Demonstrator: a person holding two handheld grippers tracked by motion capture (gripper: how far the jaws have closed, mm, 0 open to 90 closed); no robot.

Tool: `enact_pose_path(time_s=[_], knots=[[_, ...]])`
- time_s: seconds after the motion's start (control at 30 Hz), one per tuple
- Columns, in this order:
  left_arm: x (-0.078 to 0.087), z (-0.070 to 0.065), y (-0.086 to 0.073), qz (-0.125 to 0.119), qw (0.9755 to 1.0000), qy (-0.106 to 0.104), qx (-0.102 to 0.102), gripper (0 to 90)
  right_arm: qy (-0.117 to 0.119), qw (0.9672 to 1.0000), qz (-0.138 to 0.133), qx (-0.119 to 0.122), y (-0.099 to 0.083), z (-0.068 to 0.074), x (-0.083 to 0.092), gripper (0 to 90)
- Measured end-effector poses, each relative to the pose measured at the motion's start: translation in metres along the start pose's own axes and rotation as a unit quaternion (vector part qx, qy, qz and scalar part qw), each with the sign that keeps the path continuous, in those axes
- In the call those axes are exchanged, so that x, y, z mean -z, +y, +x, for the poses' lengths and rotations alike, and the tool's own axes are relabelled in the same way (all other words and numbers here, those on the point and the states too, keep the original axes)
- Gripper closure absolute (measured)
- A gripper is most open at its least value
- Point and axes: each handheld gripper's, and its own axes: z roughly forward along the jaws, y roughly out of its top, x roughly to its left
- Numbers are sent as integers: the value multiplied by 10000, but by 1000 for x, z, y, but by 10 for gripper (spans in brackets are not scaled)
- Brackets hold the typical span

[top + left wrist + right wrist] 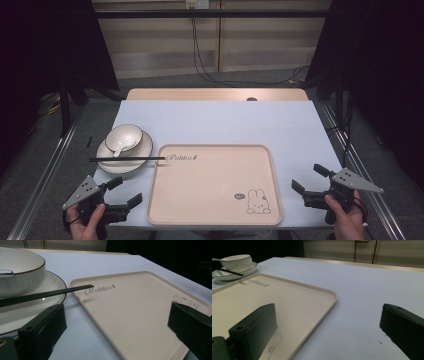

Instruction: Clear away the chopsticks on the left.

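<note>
- Both tools, the left tool (121,194) and the right tool (308,181), hover near the surface's (210,120) near edge with jaws spread wide, holding nothing.
- Nothing seems begun: bowl (123,137), spoon (119,149) and chopsticks (127,159) sit on the plate (142,156) at left, chopstick tips over the bare tray (215,185).
- Tray writing seems to read "Rabbit", beside a rabbit drawing (257,201).
</note>
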Motion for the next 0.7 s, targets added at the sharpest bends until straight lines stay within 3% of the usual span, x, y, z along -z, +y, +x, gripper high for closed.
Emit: enact_pose_path(time_s=[0.17, 0.2, 0.37, 0.43, 0.47, 0.53, 0.63, 0.7], knots=[[-1, -3, 1, 30, 9999, -48, -110, 23, -6, 10000, 14, 77, 0, 1, 0, 7], [-1, -3, 1, 74, 9996, -209, -183, 23, -1, 10000, -17, 85, 0, 1, 0, 7], [0, -6, 2, 67, 9997, -52, -220, 32, -19, 9999, 25, 110, 0, 1, 0, 7], [0, -5, 2, 96, 9996, -95, -255, 53, -3, 9999, 62, 127, -1, 2, 0, 7], [2, -3, 3, 144, 9994, -19, -314, 53, 28, 9999, 47, 101, -1, 2, 0, 7], [3, 2, 6, 240, 9992, -193, -272, 59, -12, 9999, 37, 162, 0, 2, 0, 7], [5, 10, 10, 280, 9993, -124, -203, 60, -13, 9998, 22, 197, 0, 2, 0, 7], [5, 17, 14, 386, 9985, -330, -214, 64, 6, 9999, 23, 167, 0, 2, 0, 7]])
